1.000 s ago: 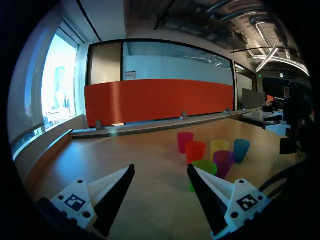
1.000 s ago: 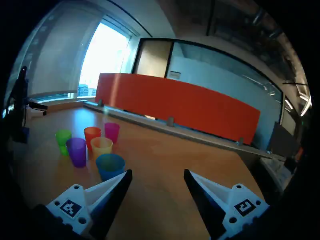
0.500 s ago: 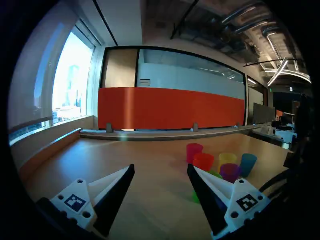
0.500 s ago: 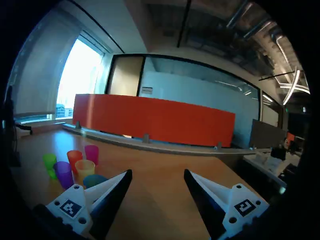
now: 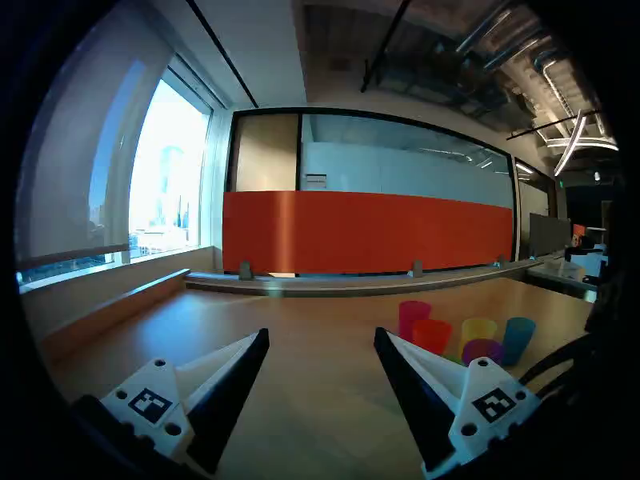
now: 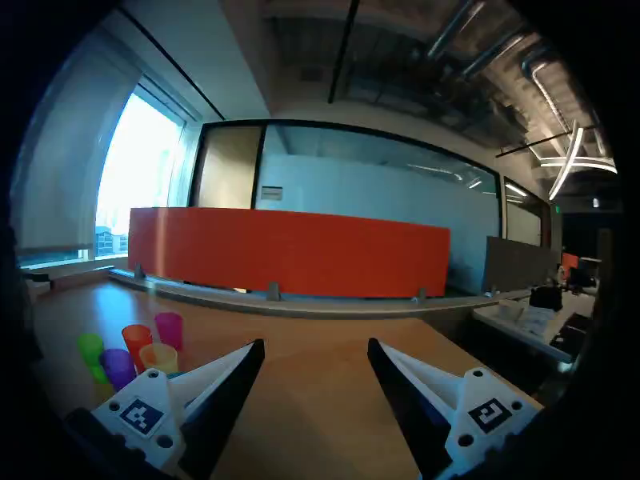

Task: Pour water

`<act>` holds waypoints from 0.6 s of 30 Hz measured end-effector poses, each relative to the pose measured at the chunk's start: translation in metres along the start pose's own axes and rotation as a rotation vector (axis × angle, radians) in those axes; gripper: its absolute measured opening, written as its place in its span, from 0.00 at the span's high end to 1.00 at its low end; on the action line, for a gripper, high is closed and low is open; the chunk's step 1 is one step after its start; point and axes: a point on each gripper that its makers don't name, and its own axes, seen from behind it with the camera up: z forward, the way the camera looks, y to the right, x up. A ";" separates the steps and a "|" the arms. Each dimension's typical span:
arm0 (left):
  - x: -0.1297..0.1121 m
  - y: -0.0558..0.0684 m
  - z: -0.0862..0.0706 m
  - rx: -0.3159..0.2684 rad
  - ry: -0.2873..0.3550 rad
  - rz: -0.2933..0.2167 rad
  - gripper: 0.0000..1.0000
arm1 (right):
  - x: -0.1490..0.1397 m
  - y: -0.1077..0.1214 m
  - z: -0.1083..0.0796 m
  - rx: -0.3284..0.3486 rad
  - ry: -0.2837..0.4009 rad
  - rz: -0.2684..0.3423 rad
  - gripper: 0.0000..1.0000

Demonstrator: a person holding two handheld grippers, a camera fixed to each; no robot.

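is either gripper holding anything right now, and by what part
Nothing is held. The left gripper and right gripper are both open and empty; the cups stand apart on the table.

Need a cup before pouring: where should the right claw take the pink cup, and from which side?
Grip the pink cup by its side wall just under the rim: it stands upright and widens upward. In the right gripper view the orange cup crowds its left and the yellow cup its front, so I'd bring the open right claw in from the bare table on its right.
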 end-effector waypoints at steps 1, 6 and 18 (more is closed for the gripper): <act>-0.001 -0.002 0.000 0.010 0.003 0.006 0.02 | 0.000 0.001 0.000 -0.005 -0.002 -0.002 0.00; -0.008 -0.008 0.001 0.053 0.013 0.014 0.02 | 0.001 0.003 0.000 -0.025 -0.002 -0.001 0.00; -0.016 -0.006 0.006 0.085 0.032 0.010 0.02 | 0.002 0.013 -0.002 -0.056 -0.004 0.033 0.00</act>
